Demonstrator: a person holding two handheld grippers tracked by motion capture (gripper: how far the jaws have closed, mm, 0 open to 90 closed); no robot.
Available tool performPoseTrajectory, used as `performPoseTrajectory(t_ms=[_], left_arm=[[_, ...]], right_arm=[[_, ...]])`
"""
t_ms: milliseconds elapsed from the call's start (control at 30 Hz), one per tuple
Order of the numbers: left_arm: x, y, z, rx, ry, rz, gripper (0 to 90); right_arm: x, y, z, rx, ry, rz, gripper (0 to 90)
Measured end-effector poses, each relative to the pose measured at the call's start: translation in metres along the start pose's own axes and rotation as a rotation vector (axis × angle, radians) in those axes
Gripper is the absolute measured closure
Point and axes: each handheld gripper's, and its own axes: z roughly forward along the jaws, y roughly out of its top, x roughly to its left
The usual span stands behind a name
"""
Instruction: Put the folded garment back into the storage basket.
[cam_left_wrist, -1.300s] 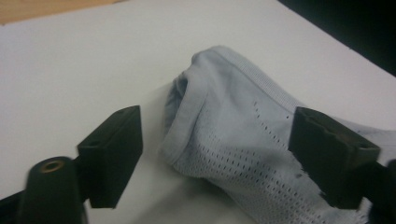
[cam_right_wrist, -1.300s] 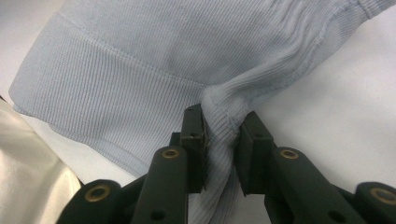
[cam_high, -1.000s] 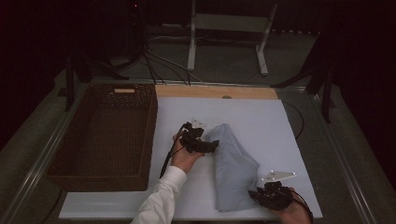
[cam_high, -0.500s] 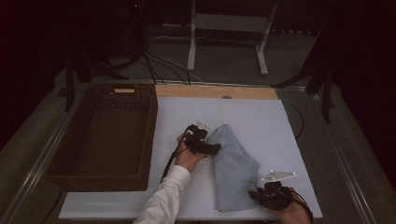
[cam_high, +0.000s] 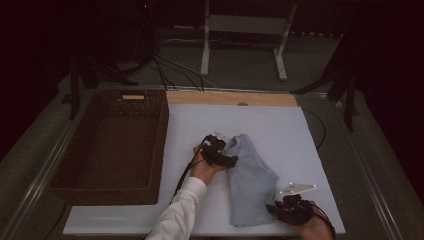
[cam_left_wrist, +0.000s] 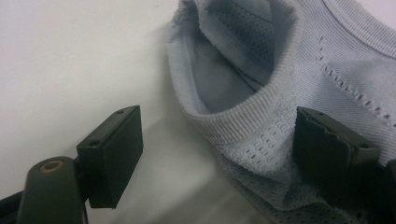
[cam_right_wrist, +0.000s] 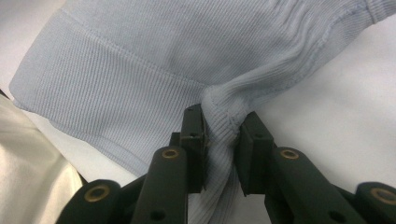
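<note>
The right gripper (cam_right_wrist: 222, 140) pinches the blue shirt's (cam_high: 250, 187) hem. The left gripper (cam_left_wrist: 217, 154), jaws apart and just closing a little, straddles its collar. A wicker basket (cam_high: 107, 145) sits left on the counter (cam_high: 280, 125).

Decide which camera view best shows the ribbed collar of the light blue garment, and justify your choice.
The left gripper view: the ribbed collar of the garment stands open, close and sharp, between wide jaws. The high view shows the whole garment, the collar too small to make out. The right gripper view shows the bunched hem instead.
</note>
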Motion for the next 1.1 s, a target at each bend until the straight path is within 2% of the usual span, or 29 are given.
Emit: performPoseTrajectory(t_ms=[133, 233, 367, 567, 667, 800, 1100], left_arm=[[-0.003, 0.001, 0.001, 0.010, 0.000, 0.019, 22.7], [-0.005, 0.002, 0.001, 0.020, -0.019, 0.040, 30.4], [-0.009, 0.003, 0.001, 0.029, -0.048, 0.053, 48.4], [-0.011, 0.004, 0.001, 0.041, -0.087, 0.045, 69.9], [-0.011, 0.004, 0.001, 0.044, -0.101, 0.056, 78.6], [-0.011, 0.006, -0.001, 0.037, -0.108, 0.052, 84.1], [-0.012, 0.011, -0.012, 0.004, -0.118, 0.043, 85.3]], right_arm=[[0.000, 0.000, 0.000, 0.001, 0.000, -0.001, 75.5], [0.000, 0.000, 0.000, 0.001, 0.000, -0.003, 75.5], [0.000, 0.000, 0.000, 0.002, 0.000, -0.002, 75.5], [0.001, 0.000, 0.000, 0.002, 0.000, -0.002, 75.4], [0.001, 0.000, 0.000, 0.002, 0.000, 0.000, 75.5], [0.001, 0.000, 0.000, 0.001, -0.001, 0.001, 75.4], [0.000, 0.001, 0.000, -0.009, 0.004, 0.017, 75.6]])
